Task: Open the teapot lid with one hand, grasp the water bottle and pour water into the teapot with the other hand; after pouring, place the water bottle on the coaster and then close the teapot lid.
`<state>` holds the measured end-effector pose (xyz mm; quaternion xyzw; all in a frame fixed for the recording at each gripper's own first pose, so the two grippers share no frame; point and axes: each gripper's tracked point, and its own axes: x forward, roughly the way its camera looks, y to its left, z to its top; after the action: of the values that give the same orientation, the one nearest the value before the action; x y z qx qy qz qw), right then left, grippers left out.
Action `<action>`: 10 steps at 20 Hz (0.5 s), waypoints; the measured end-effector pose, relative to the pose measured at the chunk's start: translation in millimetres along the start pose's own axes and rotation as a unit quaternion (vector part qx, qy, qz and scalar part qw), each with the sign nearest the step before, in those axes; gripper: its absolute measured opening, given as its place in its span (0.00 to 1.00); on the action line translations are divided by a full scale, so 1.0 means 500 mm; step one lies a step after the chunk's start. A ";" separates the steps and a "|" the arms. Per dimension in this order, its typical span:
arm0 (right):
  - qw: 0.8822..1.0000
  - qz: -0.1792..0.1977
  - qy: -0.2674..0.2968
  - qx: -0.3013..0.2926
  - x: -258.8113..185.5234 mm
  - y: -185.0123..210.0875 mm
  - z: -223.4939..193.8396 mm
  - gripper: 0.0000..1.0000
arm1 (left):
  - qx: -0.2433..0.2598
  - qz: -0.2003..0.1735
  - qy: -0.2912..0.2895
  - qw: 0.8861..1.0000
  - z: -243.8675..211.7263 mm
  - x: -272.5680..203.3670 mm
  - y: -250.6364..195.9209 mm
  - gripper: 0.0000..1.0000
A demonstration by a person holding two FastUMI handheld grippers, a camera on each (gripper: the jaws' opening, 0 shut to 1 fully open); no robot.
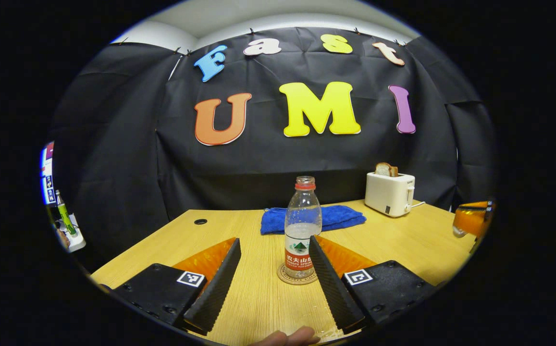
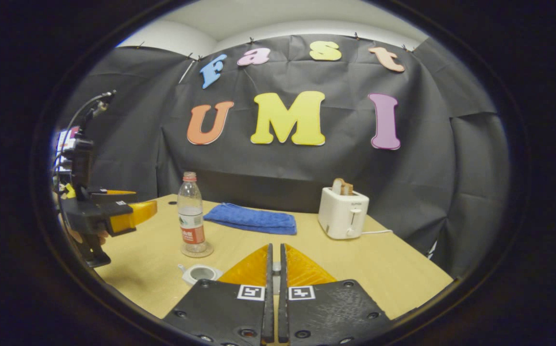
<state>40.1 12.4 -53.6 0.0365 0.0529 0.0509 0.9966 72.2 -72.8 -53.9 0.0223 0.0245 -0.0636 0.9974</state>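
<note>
Clear ribbed bottle, round coaster

- You see a blue towel lying folded on the wooden table.
- You see a white toaster holding bread, right of the towel.

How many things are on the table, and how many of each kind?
Bottle: 1
Coaster: 1
Teapot: 1
Towel: 1
Toaster: 1
Total: 5
</note>
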 end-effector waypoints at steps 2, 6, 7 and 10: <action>1.000 0.018 0.004 0.004 0.010 0.023 -0.013 0.03 | 0.009 0.000 0.011 1.000 0.002 -0.026 0.010 0.90; 0.999 0.049 -0.001 0.006 0.036 0.069 -0.031 0.03 | 0.015 -0.007 0.023 1.000 0.000 -0.064 0.019 0.90; 0.998 0.056 0.000 0.002 0.043 0.082 -0.036 0.03 | 0.020 -0.008 0.029 0.999 0.002 -0.068 0.019 0.90; 0.998 0.068 -0.005 -0.012 0.069 0.120 -0.038 0.04 | 0.031 0.004 0.024 0.999 0.012 -0.078 0.055 0.84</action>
<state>66.1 77.0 -71.1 0.0279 0.0442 0.1192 0.9915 37.1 -41.1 -45.0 0.0548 0.0460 -0.0597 0.9956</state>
